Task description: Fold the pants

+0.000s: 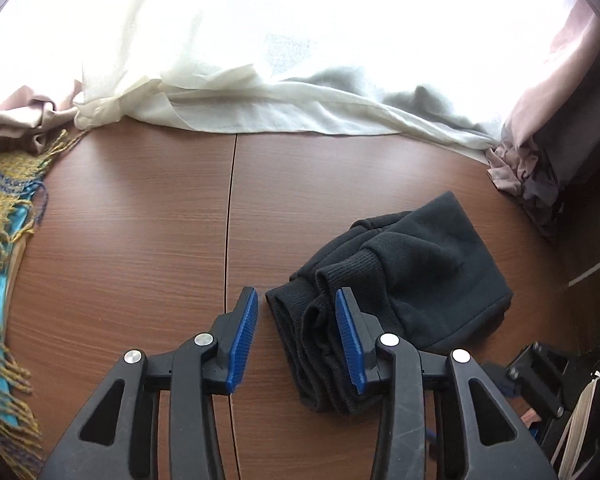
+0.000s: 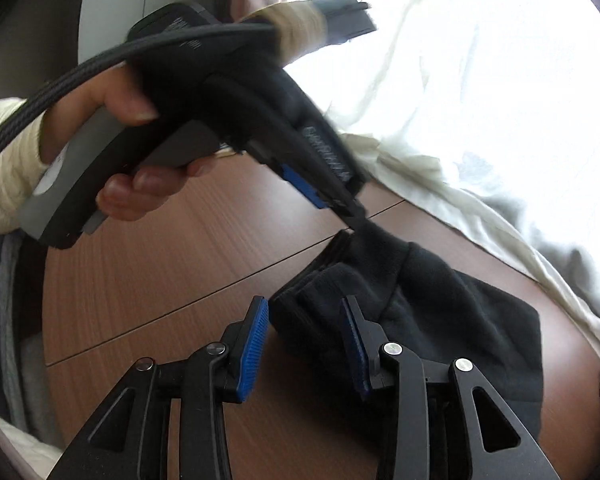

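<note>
Dark pants (image 1: 404, 280) lie folded in a compact bundle on the brown wooden table (image 1: 140, 220), ribbed cuffs toward me. My left gripper (image 1: 296, 320) is open, its jaws astride the cuffs' left edge, just above them. In the right wrist view the pants (image 2: 440, 304) lie ahead and right. My right gripper (image 2: 304, 328) is open, its jaws either side of the bundle's near corner. The left gripper (image 2: 340, 204), held by a hand, shows there blurred, its tips at the bundle's far edge.
White curtain fabric (image 1: 260, 108) is heaped along the table's far edge. Pink cloth (image 1: 524, 160) lies at the far right. A fringed yellow and blue scarf (image 1: 4, 240) covers the left edge. A seam (image 1: 230, 220) runs across the table.
</note>
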### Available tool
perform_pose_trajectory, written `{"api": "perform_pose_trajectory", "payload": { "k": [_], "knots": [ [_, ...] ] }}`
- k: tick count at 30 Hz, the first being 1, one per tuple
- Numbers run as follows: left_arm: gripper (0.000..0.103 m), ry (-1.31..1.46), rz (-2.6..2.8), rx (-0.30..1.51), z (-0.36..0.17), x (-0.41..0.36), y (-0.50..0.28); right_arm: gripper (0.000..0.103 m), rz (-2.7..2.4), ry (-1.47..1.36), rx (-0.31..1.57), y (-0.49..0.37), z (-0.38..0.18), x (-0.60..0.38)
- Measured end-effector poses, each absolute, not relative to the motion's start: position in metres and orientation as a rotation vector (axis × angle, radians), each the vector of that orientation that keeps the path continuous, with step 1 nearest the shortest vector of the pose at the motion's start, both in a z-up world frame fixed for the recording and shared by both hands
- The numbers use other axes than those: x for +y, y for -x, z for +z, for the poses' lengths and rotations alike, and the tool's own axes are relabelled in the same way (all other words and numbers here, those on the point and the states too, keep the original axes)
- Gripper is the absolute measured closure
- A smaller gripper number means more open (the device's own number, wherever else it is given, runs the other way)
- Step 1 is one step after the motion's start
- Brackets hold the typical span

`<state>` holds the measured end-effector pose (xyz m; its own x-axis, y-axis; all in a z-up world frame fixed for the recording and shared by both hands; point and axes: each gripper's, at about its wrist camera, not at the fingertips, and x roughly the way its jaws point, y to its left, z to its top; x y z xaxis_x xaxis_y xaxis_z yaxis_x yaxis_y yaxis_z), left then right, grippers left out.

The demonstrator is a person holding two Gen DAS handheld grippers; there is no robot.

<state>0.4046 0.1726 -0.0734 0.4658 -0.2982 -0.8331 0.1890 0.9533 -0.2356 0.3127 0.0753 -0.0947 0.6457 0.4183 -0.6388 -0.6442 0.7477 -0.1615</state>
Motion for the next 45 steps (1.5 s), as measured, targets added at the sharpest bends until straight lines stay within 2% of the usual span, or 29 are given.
{"api": "perform_pose_trajectory", "payload": {
  "k": [3,5,7,23,32,36,39,43,45],
  "knots": [
    [0.065,0.183,-0.339,1.045,-0.072,0.168,-0.387,0.065,0.54,0.336,0.588,-0.315,-0.083,0.053],
    [0.078,0.216,-0.363,1.052,-0.076,0.164,-0.378,0.065,0.481,0.313,0.588,-0.32,-0.081,0.04],
    [0.082,0.239,-0.394,1.069,-0.083,0.158,-0.373,0.065,0.438,0.301,0.603,-0.326,-0.083,0.031],
    [0.083,0.307,-0.347,1.166,-0.117,0.15,-0.377,0.066,0.436,0.251,0.738,-0.337,-0.127,0.016],
    [0.076,0.396,-0.336,1.205,-0.126,0.15,-0.371,0.066,0.463,0.258,0.771,-0.332,-0.14,0.014],
    [0.076,0.464,-0.35,1.184,-0.123,0.15,-0.368,0.066,0.465,0.254,0.776,-0.333,-0.141,0.013],
    [0.078,0.425,-0.346,1.14,-0.115,0.142,-0.365,0.066,0.467,0.256,0.777,-0.333,-0.141,0.013],
    [0.09,0.387,-0.339,1.133,-0.115,0.137,-0.368,0.066,0.465,0.262,0.775,-0.332,-0.14,0.013],
    [0.091,0.391,-0.325,1.12,-0.113,0.141,-0.367,0.066,0.462,0.27,0.773,-0.331,-0.139,0.013]
  ]
}}
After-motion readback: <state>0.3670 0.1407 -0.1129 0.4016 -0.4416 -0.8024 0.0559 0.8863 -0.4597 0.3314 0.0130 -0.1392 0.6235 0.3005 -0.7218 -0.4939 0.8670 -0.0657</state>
